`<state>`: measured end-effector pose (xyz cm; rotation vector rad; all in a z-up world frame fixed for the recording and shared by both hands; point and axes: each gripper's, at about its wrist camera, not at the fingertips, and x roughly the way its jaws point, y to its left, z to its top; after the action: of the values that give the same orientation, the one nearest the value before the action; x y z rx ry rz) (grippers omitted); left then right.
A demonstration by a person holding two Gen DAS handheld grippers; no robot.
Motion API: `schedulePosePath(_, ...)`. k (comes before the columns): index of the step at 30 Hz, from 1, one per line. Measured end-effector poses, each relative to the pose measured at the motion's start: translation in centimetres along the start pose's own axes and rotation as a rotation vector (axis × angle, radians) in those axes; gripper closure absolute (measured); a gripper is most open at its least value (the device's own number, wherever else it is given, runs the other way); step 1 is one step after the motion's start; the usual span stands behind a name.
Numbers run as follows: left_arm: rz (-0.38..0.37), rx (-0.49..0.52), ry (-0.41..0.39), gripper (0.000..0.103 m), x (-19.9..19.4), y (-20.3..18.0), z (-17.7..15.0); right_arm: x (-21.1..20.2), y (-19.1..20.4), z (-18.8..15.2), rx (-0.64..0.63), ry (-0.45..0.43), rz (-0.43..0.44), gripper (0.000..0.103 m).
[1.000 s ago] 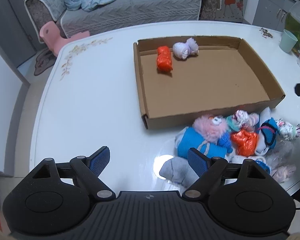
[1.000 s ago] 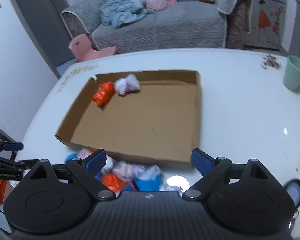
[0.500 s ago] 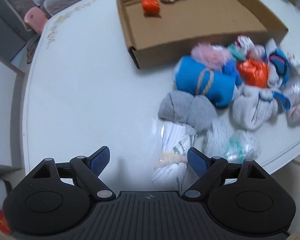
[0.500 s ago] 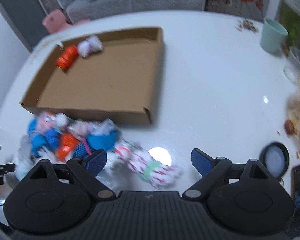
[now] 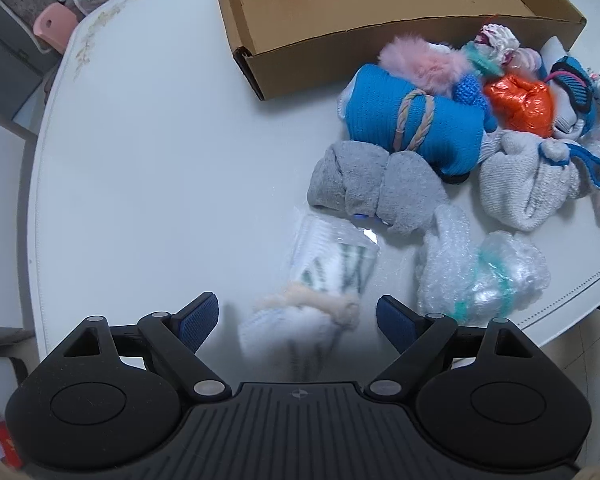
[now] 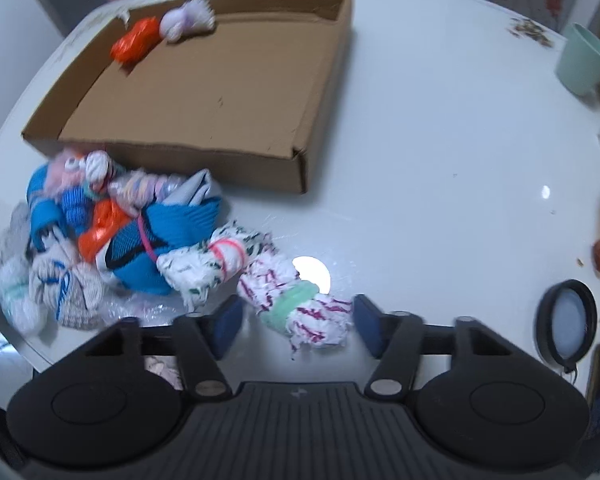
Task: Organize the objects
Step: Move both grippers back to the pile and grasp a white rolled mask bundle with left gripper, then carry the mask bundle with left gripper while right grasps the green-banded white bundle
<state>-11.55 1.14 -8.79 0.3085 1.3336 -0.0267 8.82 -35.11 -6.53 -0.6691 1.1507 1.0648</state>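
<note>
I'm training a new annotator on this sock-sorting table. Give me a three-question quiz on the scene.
1. True or false: the cardboard box holds exactly two bundles.
2. The band around the pink-and-white sock bundle is: A red, B green, C black?
3. What lies between the left gripper fingers?
Key: 1 true: an orange bundle and a lilac-white bundle. 2 B. 3 a white sock bundle with a beige band, not yet gripped.
</note>
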Motion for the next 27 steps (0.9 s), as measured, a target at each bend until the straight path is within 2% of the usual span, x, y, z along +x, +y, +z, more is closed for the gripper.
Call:
schedulePosePath(3,-0.012,-0.014,-0.021,0.014,0.1,0.3,-0.2,0.3,0.1,-0.3,-0.010,0.011,-0.011,0.060)
schedulePosePath(7,-0.064,-0.033,-0.060,0.020,0.1,0.8,-0.7,-0.1,0.0,-0.7,-0.011,0.005,-0.006,0.063)
schedulePosePath(8,-0.090,-0.045,-0.068,0.026,0.1,1.1,-0.8,-0.2,0.1,-0.9,-0.016,0.004,-0.007,0.063)
schedulePosePath(9,-0.128,-0.059,-0.077,0.037,0.1,1.5,-1.0,-0.3,0.1,-1.0,-0.022,0.005,-0.007,0.064)
schedulePosePath(10,-0.161,-0.077,-0.079,0.042,0.1,1.8,-1.1,-0.4,0.2,-1.2,-0.025,0.006,-0.003,0.065)
schedulePosePath(11,-0.162,-0.081,-0.081,0.053,0.0,2.0,-1.1,-0.5,0.2,-1.3,-0.028,0.007,-0.002,0.065)
schedulePosePath(12,-0.152,-0.073,-0.088,0.060,-0.2,2.0,-1.2,-0.7,0.2,-1.5,-0.029,0.005,-0.003,0.065)
schedulePosePath(23,-0.060,-0.062,-0.075,0.062,-0.8,2.6,-2.4,-2.5,-0.1,-3.1,-0.026,-0.009,-0.004,0.065)
schedulePosePath(27,-0.008,-0.059,-0.112,0.061,-2.6,3.6,-2.3,-3.4,-0.4,-3.1,-0.016,-0.018,-0.020,0.065)
